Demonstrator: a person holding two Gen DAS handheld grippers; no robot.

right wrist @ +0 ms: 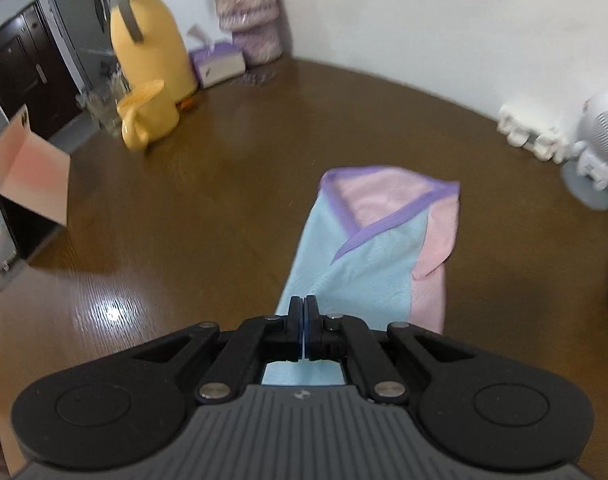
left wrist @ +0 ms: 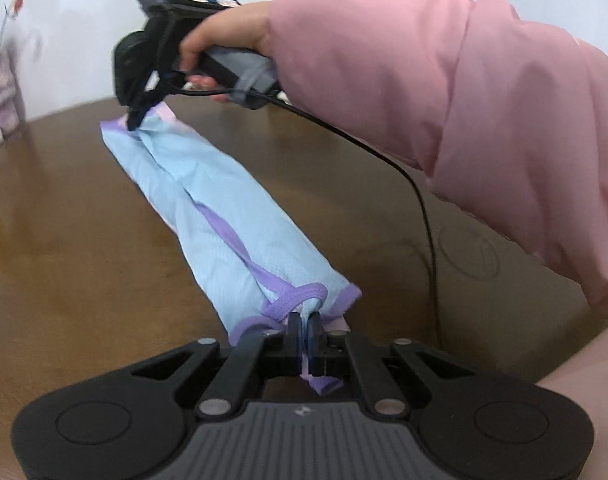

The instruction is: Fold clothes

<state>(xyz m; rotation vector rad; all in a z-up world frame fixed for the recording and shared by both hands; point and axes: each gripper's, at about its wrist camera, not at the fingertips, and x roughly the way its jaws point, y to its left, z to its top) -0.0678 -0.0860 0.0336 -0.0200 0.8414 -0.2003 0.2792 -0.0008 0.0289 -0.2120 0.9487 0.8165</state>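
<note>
- The garment, light blue and pink with purple trim, is stretched in a long narrow fold just above the brown table.
- One end is pinched by the left gripper.
- The other end is clamped by the right gripper.

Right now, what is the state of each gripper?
Left gripper: closed on the light blue mesh garment with purple trim.
Right gripper: closed on the same garment's other end.
</note>
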